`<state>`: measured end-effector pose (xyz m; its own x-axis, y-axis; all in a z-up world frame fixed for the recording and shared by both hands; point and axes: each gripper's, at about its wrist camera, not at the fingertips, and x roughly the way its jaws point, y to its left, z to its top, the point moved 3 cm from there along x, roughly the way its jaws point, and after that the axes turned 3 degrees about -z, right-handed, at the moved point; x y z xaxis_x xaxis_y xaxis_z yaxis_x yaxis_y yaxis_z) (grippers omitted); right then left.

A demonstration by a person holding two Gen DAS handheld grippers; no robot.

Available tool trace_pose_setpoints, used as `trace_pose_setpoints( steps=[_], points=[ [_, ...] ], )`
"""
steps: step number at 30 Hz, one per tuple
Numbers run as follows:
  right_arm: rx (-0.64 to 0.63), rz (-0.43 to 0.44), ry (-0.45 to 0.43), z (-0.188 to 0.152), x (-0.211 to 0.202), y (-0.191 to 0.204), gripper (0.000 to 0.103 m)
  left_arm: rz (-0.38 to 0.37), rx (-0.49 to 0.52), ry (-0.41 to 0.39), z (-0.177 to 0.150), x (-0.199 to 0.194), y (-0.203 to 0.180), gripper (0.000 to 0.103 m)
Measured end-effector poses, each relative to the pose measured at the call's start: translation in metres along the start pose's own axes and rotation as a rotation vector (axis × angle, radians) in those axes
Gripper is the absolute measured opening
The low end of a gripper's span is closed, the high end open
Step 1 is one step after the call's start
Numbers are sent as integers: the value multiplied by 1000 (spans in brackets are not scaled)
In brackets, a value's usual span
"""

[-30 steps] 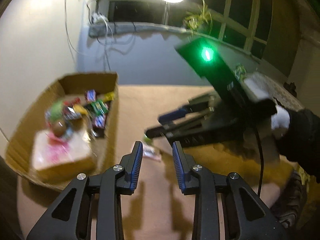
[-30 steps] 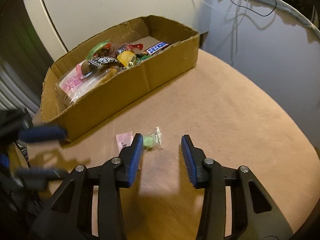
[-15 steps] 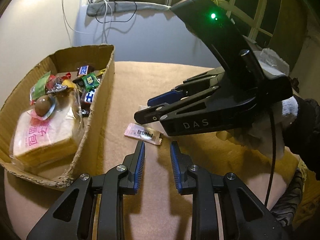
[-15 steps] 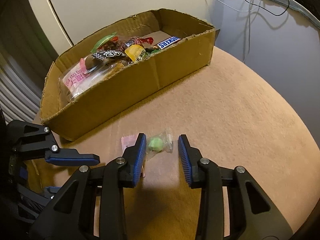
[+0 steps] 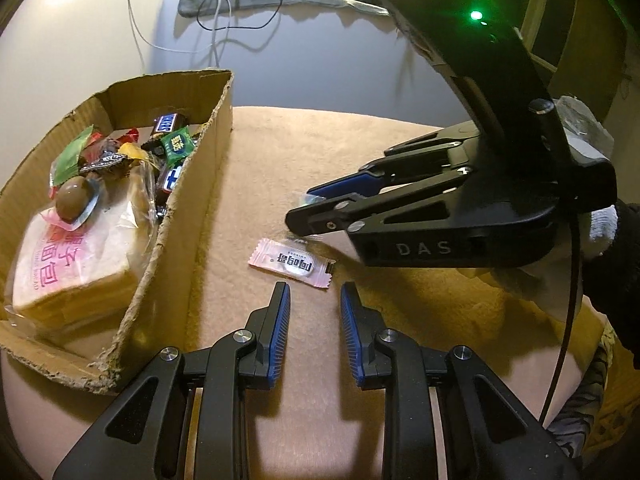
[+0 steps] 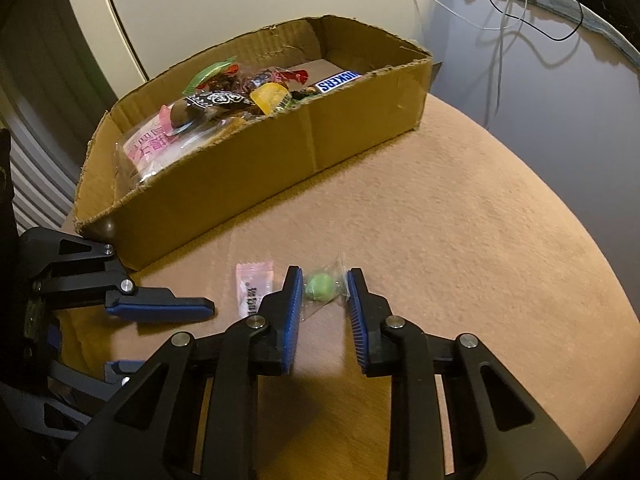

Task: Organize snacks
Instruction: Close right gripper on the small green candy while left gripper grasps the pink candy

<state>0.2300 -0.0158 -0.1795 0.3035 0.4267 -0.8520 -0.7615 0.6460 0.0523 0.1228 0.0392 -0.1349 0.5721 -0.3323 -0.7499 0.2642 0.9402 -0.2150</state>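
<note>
Right tongs have just been closing round the green candy on the bench, pinching its crinkly wrapper. Left tongs hover narrowly parted, empty, before the pink sachet. Wrapper could slip free on lifting toward the cardboard box.

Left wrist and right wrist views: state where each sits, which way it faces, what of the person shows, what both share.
Left wrist: on the left gripper, looking down along its open fingers at the pink sachet on the table; the right gripper and a gloved hand show.
Right wrist: on the right gripper, looking down along fingers shut on the green candy; the left gripper's fingers show at left.
Shared: cardboard box, pink sachet, both grippers.
</note>
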Motion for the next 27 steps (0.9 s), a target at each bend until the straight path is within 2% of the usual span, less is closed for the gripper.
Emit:
trace_pose_setpoints(
  steps=[8,12,23,27],
  points=[
    [32,-14,-3,-9,-9,-15,24,20,-4,21,10,13,-3,28],
    [42,-25,-3,-15,-13,-24,24,34,2,32,14,20,-4,36],
    [80,-69,-19,-31,-29,-42,24,65,-12,54,28,38,-5,48],
    [100,-74,-23,-38,-33,-50,24,77,1,58,31,42,-6,48]
  ],
)
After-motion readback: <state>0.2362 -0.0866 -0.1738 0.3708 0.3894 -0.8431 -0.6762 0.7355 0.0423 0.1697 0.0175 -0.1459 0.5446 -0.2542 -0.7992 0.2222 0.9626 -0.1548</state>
